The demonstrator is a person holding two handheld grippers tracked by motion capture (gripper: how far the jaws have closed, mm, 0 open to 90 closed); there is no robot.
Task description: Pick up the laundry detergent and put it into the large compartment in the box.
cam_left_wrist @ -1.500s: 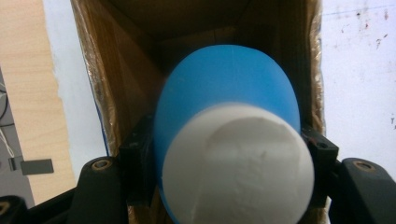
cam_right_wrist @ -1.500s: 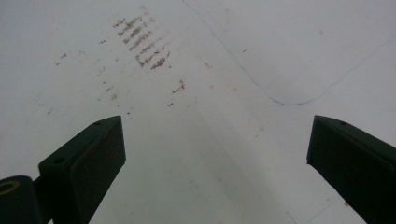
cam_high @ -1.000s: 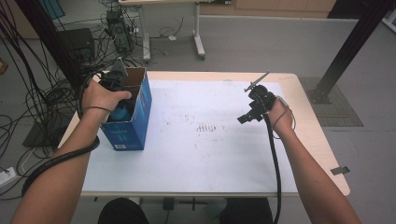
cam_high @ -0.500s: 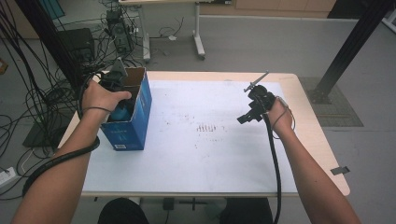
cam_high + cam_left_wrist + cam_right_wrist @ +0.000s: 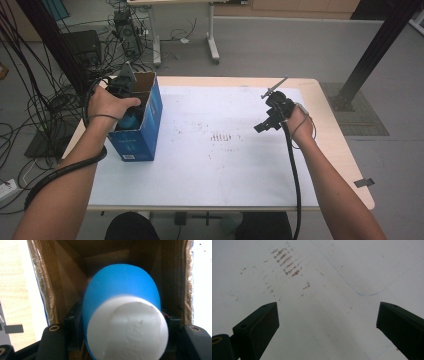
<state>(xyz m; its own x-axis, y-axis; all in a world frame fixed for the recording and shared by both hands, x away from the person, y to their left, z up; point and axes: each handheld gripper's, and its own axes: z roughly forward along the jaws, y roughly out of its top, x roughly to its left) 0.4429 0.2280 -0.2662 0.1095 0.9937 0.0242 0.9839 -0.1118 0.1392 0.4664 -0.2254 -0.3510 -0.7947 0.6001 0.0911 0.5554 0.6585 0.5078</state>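
On the white-covered table (image 5: 210,170) stands an open blue cardboard box (image 5: 142,135) at its left side, inside which the left gripper (image 5: 117,340) is clamped on a blue bottle with a white cap (image 5: 122,290), while the right gripper (image 5: 327,325) hangs over bare sheet, jaws wide apart.

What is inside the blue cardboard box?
Inside the blue box, the left gripper is shut on a blue-and-white object. That object covers the box's bottom, so anything beneath it is hidden.

Blue bottle (image 5: 122,295) with white cap, inside blue carton (image 5: 145,130).
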